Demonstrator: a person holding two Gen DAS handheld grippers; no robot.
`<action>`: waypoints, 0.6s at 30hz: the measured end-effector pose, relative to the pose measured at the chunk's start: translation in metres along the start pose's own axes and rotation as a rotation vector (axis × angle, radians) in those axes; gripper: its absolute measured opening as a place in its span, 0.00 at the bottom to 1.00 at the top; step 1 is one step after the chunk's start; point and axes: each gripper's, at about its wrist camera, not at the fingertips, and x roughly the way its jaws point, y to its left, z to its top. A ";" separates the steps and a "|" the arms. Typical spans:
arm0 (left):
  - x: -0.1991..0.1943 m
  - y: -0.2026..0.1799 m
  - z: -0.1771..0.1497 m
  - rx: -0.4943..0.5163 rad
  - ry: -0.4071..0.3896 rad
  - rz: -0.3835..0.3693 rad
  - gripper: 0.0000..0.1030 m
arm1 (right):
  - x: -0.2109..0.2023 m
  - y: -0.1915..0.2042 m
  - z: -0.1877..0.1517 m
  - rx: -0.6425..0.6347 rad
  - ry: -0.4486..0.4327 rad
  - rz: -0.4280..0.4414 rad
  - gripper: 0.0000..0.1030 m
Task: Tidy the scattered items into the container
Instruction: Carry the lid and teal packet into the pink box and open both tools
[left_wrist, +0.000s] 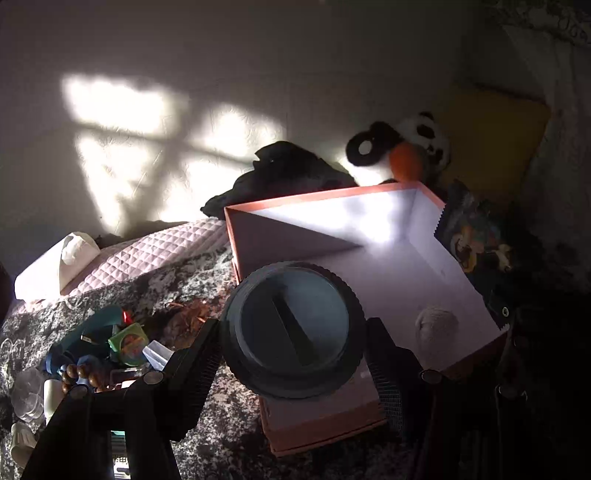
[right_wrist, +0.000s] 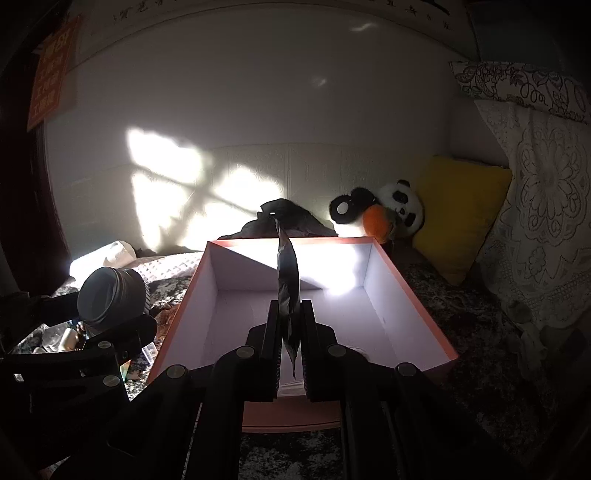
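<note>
The pink box (right_wrist: 373, 266) sat open on the patterned bedspread (right_wrist: 480, 332), its pale floor nearly bare; from the left wrist view I could make out only one small whitish ball (left_wrist: 436, 325) resting near its 4 o'clock corner (what it was made of I could not tell). Both hands were bringing things in at once. The left gripper (left_wrist: 295, 354) was clamped on a dark round jar (left_wrist: 295, 328), fingers pressed to its ribbed sides, and held it just over the box's near-left edge. The right gripper (right_wrist: 290, 343) was closed tight on a thin dark packet (right_wrist: 288, 273) that stood up on edge between its fingers, poised above the near wall of the box. So I judged the tidying barely begun: two items about to go in, neither yet let go. Off at 8 o'clock from the box a heap was waiting on the spread, with wooden beads (left_wrist: 79, 373), a green-rimmed toy (left_wrist: 129, 345) and some clear plastic bits. Beyond the box, at 1 o'clock, a plush panda (right_wrist: 400, 206) leaned against a yellow cushion (right_wrist: 458, 214).
</note>
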 end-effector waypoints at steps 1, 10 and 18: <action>0.007 -0.005 0.005 0.006 -0.002 -0.004 0.63 | 0.010 -0.007 0.003 0.006 0.011 -0.003 0.09; 0.061 -0.024 0.023 0.030 0.041 -0.029 0.72 | 0.085 -0.040 0.002 0.027 0.145 -0.022 0.10; 0.033 -0.004 0.027 0.010 -0.043 0.007 0.94 | 0.083 -0.047 0.004 0.084 0.101 -0.086 0.69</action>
